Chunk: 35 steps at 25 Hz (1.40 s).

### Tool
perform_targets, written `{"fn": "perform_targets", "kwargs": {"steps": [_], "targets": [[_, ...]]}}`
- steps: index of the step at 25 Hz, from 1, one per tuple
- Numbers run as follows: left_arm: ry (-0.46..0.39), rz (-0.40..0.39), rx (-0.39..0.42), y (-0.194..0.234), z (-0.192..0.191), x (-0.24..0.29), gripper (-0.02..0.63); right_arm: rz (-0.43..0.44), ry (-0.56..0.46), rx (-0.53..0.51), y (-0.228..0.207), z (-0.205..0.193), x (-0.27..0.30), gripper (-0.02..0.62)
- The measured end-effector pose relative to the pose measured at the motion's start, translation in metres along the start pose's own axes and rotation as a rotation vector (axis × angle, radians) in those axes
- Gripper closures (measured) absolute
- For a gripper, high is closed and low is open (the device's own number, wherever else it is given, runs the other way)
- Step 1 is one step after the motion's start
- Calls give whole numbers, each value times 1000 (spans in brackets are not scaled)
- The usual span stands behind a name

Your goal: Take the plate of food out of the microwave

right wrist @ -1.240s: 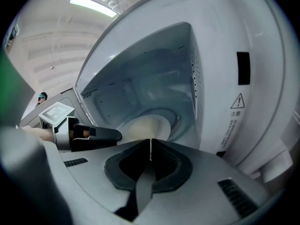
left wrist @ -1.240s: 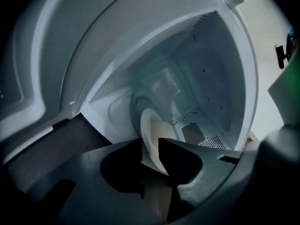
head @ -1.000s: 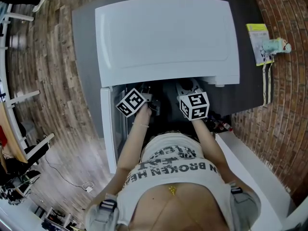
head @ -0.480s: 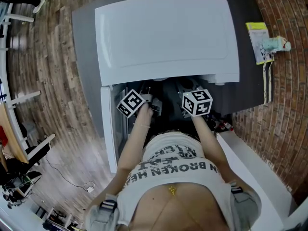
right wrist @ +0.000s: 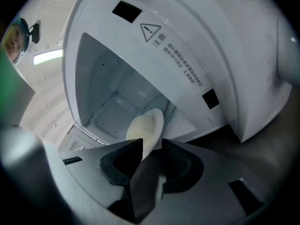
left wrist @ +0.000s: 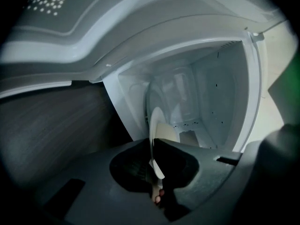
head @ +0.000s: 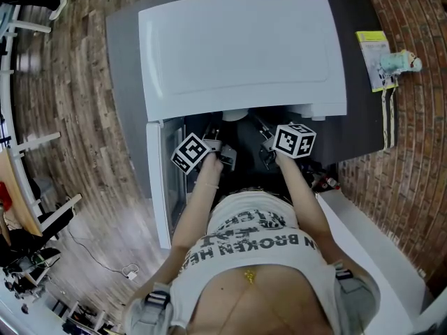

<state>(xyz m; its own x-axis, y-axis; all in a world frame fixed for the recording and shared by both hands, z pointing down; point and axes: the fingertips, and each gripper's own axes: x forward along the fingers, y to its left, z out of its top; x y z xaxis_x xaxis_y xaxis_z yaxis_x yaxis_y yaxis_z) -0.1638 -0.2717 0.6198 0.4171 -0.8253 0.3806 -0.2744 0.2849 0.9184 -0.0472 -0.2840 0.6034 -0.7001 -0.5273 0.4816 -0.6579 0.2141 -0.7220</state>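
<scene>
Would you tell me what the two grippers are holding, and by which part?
Both the left gripper and right gripper clamp the plate by its rim.

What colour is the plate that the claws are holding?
The plate is white; clearest in the right gripper view.

Left gripper (left wrist: 153,146), right gripper (right wrist: 151,145) — both clamping plate (right wrist: 148,124).

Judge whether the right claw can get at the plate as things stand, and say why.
Yes, apparently: the right claw has the rim of the plate between its jaws at the mouth of the open microwave, with nothing in the way. The left claw holds the opposite rim.
</scene>
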Motion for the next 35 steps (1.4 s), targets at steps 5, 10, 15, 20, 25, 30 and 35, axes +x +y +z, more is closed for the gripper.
{"fn": "perform_targets", "kwargs": {"steps": [5, 10, 15, 20, 25, 30, 35], "targets": [[2, 0, -25, 3, -7, -5, 578, 86, -7, 163, -1, -5, 8, 491], [7, 5, -34, 4, -12, -8, 580, 106, -11, 237, -7, -8, 16, 497], [11, 7, -18, 3, -14, -9, 580, 98, -20, 259, -11, -7, 17, 538], [12, 4, -1, 1, -14, -11, 580, 90, -17, 255, -9, -8, 15, 541], [15, -1, 20, -3, -19, -14, 580, 70, -21, 239, -9, -9, 8, 538], [18, -18, 46, -11, -23, -19, 580, 56, -32, 227, -6, -9, -1, 534], [3, -46, 66, -23, -26, -26, 580, 65, -51, 214, 2, -5, -13, 534]]}}
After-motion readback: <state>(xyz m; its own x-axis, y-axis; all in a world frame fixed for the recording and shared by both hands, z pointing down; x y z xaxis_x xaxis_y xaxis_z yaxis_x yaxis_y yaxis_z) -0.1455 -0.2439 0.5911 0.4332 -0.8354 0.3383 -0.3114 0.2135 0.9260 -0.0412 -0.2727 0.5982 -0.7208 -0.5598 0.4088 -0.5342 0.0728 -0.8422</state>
